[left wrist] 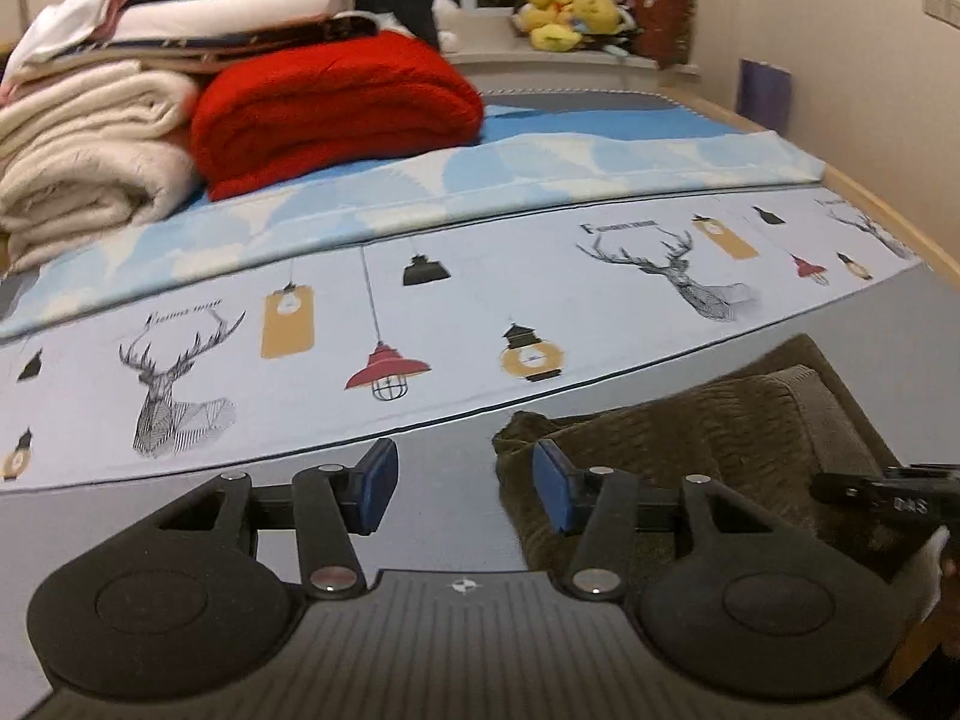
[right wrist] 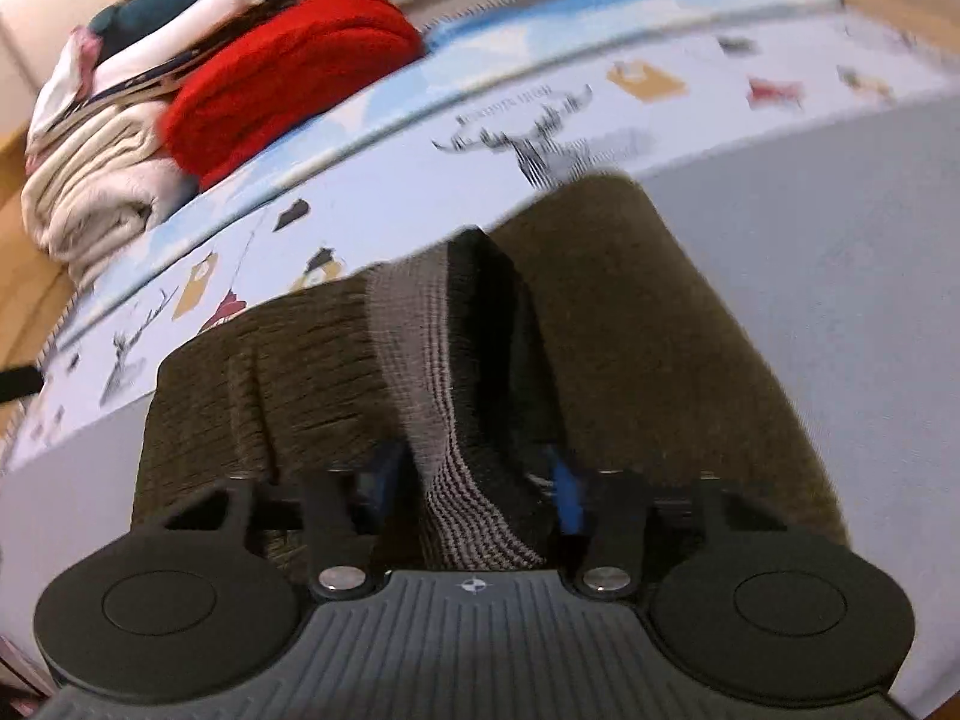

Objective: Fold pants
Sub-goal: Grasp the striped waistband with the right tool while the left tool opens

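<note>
**Q:** State the position of the pants relative to your left gripper.

**A:** My left gripper has its jaws spread, with bare grey sheet showing in the gap and nothing between them. The pants lie at about three o'clock from that gap. Their near corner sits just behind my right-hand pad. I cannot tell whether the pad touches the cloth.

**Q:** And the right gripper?

**A:** In the right wrist view, my right gripper sits over the pants. A ribbed fold of the fabric rises between the jaws and runs off toward twelve o'clock. The jaws stand partly apart around it. The picture is blurred, so I cannot tell whether the pads press on the fold.

**Q:** Where do the pants lie overall?

**A:** On the grey sheet, below the printed sheet with deer and lamps. The folded part spreads to nine and three o'clock of my right gripper.

**Q:** Other items in view?

**A:** A red blanket and a cream blanket lie at about eleven o'clock, well apart from the pants.
</note>
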`<state>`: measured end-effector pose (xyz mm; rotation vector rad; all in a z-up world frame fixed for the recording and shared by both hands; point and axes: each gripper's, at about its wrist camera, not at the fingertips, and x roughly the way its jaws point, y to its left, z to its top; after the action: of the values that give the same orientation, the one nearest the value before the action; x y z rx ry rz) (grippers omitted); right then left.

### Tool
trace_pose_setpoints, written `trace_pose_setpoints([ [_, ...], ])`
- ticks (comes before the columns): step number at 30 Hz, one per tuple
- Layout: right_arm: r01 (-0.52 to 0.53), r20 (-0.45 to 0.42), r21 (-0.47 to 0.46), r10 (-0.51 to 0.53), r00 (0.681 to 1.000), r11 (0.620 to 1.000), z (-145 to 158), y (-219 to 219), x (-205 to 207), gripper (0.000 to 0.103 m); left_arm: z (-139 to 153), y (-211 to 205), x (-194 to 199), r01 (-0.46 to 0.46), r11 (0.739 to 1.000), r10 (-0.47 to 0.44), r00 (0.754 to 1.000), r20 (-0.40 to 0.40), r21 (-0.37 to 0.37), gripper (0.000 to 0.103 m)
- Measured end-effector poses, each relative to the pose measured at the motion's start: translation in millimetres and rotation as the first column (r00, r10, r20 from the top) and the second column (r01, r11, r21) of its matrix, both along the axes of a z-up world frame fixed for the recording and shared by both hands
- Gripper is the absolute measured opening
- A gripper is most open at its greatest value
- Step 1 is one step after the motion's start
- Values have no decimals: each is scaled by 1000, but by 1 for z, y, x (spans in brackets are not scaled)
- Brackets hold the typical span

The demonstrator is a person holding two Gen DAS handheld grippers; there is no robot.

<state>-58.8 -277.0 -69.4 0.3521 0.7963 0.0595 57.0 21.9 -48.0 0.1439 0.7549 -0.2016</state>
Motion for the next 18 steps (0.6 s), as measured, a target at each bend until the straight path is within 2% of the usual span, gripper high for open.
trace_pose_setpoints([
  [3,-22,97,-28,25,995,999,29,0,-7,32,5,2,4,-4,999,5,1000,6,-43,55],
  [4,-16,154,-32,21,988,999,47,-4,-13,32,10,-1,2,0,999,0,1000,7,-53,55],
  [5,-5,203,-54,16,979,999,65,-7,-19,32,11,-3,2,4,998,-4,1000,7,-62,55],
  [7,38,244,-120,-8,970,992,90,-15,-26,32,13,-9,1,24,996,-24,1000,4,-88,55],
  [8,80,236,-133,-47,971,988,96,-25,-30,32,13,-13,1,39,995,-39,999,5,-96,55],
  [10,140,153,-126,-120,981,982,85,-44,-27,34,11,-22,1,64,994,-63,998,5,-86,55],
  [13,101,-97,-100,-111,989,990,29,-64,-12,38,5,-33,4,75,995,-76,997,-12,-67,55],
  [14,100,-148,-76,-111,983,992,17,-69,-11,44,3,-36,6,76,995,-77,997,-21,-67,55],
  [15,125,-137,-60,-132,982,990,16,-72,-14,50,1,-39,7,77,995,-79,996,-29,-67,55],
  [16,127,-107,-60,-133,985,990,22,-73,-16,49,-2,-43,8,80,995,-83,996,-40,-61,55],
  [18,120,-23,-142,-124,992,983,38,-67,-20,48,-7,-49,10,90,995,-93,994,-53,-51,53],
])
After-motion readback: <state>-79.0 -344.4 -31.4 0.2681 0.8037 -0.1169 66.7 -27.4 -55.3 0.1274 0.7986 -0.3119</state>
